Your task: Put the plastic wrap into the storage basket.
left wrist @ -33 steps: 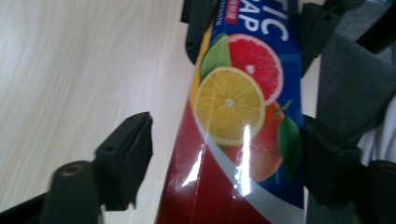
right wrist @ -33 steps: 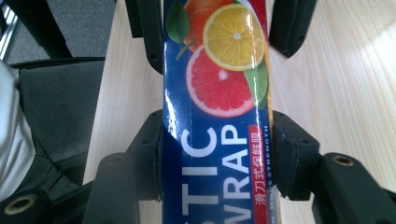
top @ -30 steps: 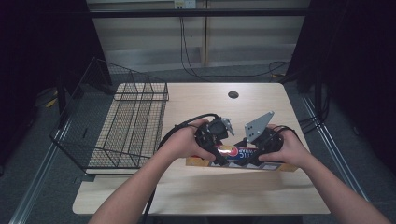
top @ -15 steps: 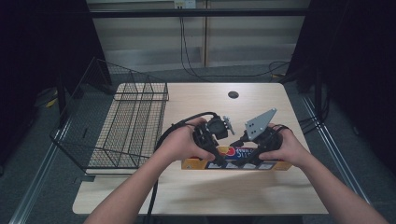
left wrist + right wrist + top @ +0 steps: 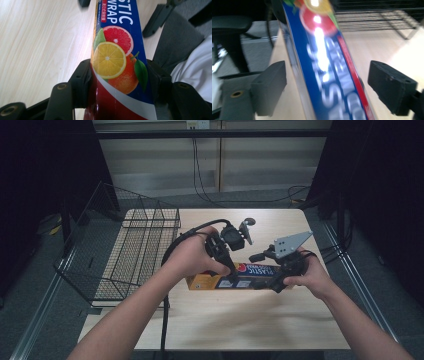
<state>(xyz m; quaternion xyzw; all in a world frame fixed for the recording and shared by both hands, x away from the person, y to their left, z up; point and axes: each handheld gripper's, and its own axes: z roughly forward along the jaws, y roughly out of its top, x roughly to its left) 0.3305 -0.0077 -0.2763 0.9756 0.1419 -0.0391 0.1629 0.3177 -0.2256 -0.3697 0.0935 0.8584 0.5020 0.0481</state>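
- Blue cardboard with citrus fruit printed on it: the plastic wrap box (image 5: 239,276) is a long, narrow carton, lying across the near-middle part of the desk (image 5: 260,320) with its length running left to right.
- In the high view its left end looks yellow-orange, and the white lettering sits toward the right.
- The left gripper (image 5: 227,270) has its fingers (image 5: 80,82) clamped on the box's left part, one pressed to each long side, right where the lemon and grapefruit picture sits (image 5: 117,57).
- The right gripper (image 5: 270,282) is at the box's right end. Its fingers (image 5: 270,85) have just been spreading and now stand apart, with the box (image 5: 324,75) running between them and bare gaps on both sides. That view is blurred.
- A grey three-cornered plate (image 5: 291,243) sits atop the right gripper.
- A black cable (image 5: 170,265) loops from the left gripper back along the person's left forearm.
- On the left side of the desk rests a wire basket (image 5: 137,255), well apart from the box.
- A small dark round spot (image 5: 248,221) marks the desk's far part.
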